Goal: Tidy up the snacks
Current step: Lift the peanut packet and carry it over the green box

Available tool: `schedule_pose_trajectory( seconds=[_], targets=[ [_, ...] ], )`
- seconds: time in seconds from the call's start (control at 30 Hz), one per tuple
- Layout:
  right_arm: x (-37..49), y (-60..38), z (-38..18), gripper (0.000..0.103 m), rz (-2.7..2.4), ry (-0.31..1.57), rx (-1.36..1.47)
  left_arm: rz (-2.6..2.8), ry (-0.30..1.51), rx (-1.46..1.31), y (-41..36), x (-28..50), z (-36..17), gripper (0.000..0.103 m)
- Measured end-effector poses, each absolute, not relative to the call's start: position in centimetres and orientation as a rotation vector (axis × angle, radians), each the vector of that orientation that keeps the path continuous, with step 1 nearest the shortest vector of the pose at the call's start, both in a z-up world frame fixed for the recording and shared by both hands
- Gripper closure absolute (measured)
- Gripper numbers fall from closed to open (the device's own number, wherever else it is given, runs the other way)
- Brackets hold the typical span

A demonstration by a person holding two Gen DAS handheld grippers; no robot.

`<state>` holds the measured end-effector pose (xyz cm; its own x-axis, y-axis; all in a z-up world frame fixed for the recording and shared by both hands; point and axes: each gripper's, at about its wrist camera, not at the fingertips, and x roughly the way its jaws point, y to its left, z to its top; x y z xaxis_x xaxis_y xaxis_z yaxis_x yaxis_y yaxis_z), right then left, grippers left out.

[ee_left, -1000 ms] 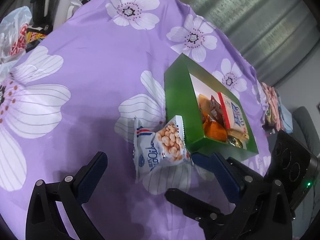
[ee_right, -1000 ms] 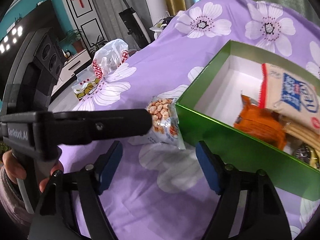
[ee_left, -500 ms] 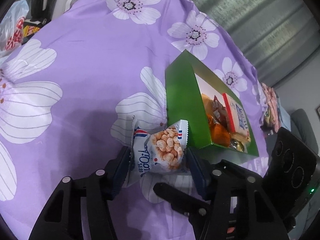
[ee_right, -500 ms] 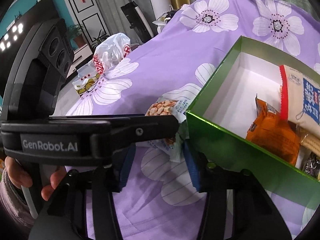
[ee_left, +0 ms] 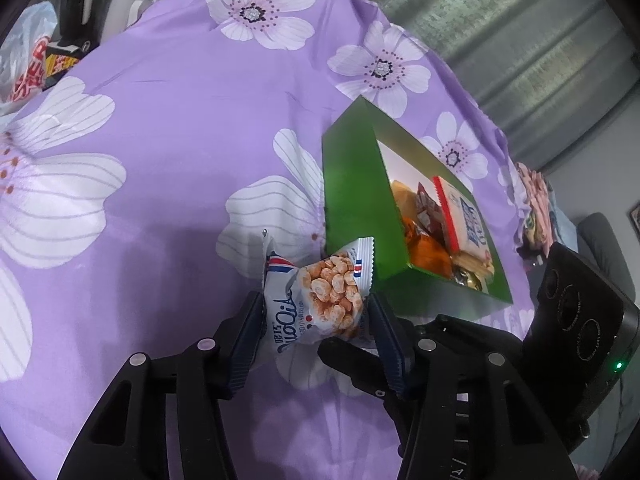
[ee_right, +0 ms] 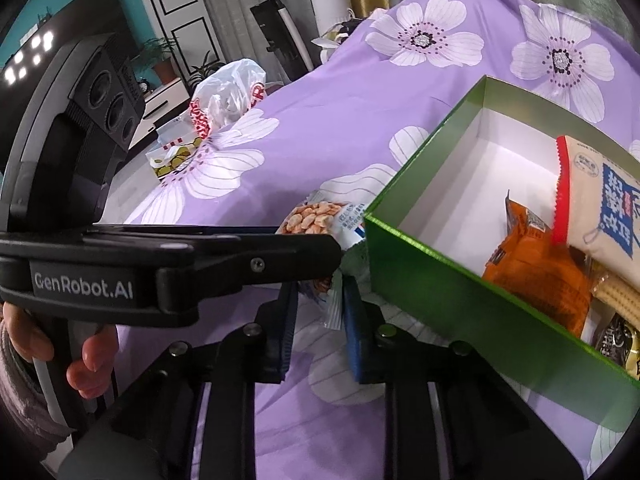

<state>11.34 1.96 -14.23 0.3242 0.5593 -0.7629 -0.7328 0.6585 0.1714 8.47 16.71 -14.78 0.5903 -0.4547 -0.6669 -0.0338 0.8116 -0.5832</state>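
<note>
A small white peanut packet (ee_left: 316, 304) lies on the purple flowered cloth (ee_left: 180, 140), right beside the near corner of the open green box (ee_left: 348, 184). My left gripper (ee_left: 316, 320) has its closing jaws on the packet's two sides, both pads touching it. In the right wrist view one of its fingers (ee_right: 240, 256) crosses in front. My right gripper (ee_right: 320, 312) is closing too, pinching the crimped end of the packet (ee_right: 316, 216). The box (ee_right: 460, 292) holds an orange packet (ee_right: 532, 264) and a white, blue and red one (ee_right: 600, 200), among others.
A white plastic bag with red print (ee_right: 228, 96) and a small yellow-green carton (ee_right: 172, 160) sit at the cloth's far left edge. A person's hand (ee_right: 88, 356) grips the left tool. Pink items (ee_left: 532, 200) lie at the far right edge.
Both pairs of jaws have come together from wide apart onto the peanut packet. The left gripper edged forward around it. The box has stayed put.
</note>
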Motion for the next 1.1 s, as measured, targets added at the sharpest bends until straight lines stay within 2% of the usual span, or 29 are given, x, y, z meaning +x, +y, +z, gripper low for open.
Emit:
schedule_pose_trajectory(
  seconds=[0.43, 1.1],
  targets=[
    [6.7, -0.1, -11.5, 0.081, 0.897, 0.834, -0.209, -0.262, 0.856, -0.555, 14.3, 3.8, -11.3, 0.049],
    [4.2, -8.1, -6.7, 0.081, 0.791, 0.693, -0.101, -0.368, 0.797, -0.363, 5.8, 3.9, -5.2, 0.049]
  ],
)
